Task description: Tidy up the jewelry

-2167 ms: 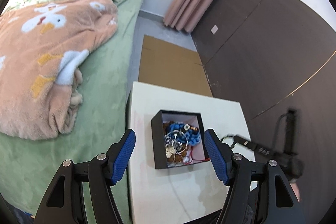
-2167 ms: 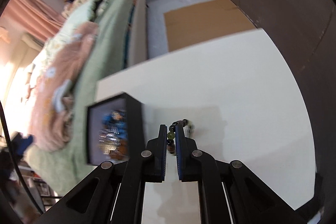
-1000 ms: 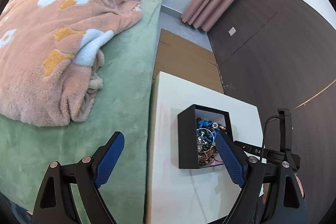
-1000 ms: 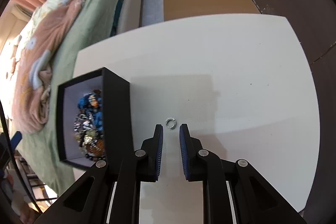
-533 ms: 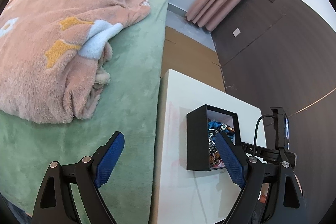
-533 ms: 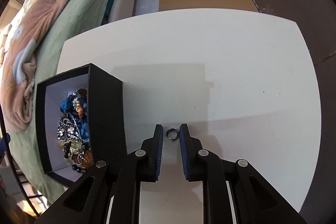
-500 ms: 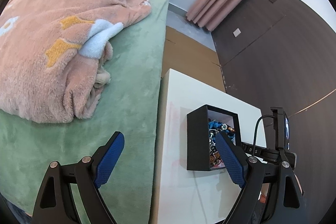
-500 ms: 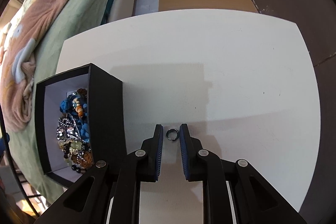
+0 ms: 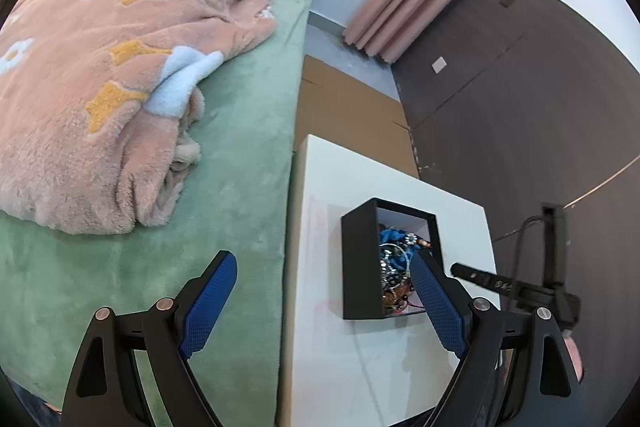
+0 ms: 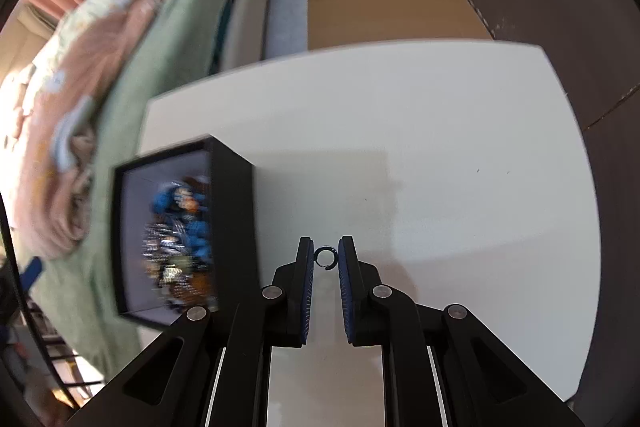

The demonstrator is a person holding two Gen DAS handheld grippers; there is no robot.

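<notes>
left wrist view: the left gripper (image 9: pixel 324 273) is spread wide and holds nothing. it hangs above the white table (image 9: pixel 360 359) by the green bed (image 9: pixel 224 155). the black box (image 9: pixel 358 259) of jewelry (image 9: pixel 394 267) sits on the table, partly behind the right-side finger (the blue pad covers some beads).

right wrist view: the right gripper (image 10: pixel 323 259) is nearly closed. a small ring (image 10: pixel 325 256) sits right between its tips, touching or almost touching both pads; i cannot tell if it is lifted. the black box (image 10: pixel 232 223) is just to the left, blurry.
</notes>
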